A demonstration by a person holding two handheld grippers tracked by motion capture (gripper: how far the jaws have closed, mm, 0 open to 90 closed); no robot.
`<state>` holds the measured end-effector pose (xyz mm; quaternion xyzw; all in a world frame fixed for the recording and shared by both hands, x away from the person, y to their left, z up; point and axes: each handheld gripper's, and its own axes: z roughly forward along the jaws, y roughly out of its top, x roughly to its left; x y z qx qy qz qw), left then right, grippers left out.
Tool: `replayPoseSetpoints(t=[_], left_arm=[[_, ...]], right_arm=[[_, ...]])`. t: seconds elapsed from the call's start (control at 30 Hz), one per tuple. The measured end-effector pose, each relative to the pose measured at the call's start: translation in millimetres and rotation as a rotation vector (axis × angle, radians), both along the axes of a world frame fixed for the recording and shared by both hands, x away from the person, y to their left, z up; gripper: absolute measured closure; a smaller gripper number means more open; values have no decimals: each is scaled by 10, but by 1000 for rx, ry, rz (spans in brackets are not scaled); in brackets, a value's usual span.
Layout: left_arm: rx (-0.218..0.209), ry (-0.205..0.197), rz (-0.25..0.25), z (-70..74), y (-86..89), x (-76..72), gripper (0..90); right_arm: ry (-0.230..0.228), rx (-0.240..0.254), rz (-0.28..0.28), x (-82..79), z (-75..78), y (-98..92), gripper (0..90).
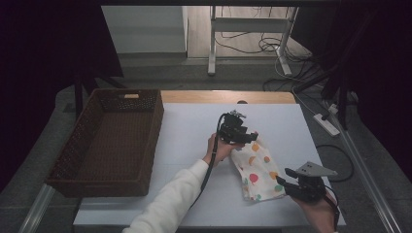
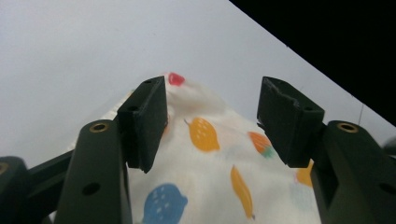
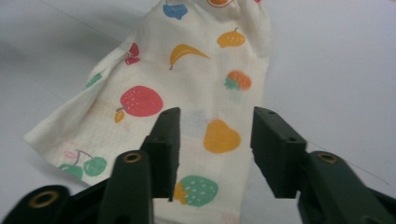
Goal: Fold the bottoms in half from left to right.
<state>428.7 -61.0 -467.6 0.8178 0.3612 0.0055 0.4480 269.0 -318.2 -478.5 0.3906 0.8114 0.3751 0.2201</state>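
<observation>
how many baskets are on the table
1. The brown wicker basket sits at the left of the table, apart from the fruit-print cloth lying to its right. No other basket is in sight.

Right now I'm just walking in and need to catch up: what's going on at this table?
A person is working on a fruit-print cloth lying on the white table, one tool in each hand. The left tool is at the cloth's far end, the right tool at its near corner. Both have their jaws apart over the fabric, not pinching it. A brown wicker basket sits at the left.
</observation>
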Motion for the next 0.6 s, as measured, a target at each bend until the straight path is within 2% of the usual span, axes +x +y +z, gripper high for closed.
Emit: replayPoseSetpoints(t=[0.17, 0.43, 0.6], left_arm=[[29, -19, -19, 2, 52, -85, 408], [27, -41, -35, 51, 223, -211, 411], [14, -54, -31, 83, 391, -293, 402]], right_arm=[[1, 4, 20, -5, 0, 31, 494], [11, -3, 69, -8, -27, 105, 490], [15, 3, 95, -11, -42, 120, 489]])
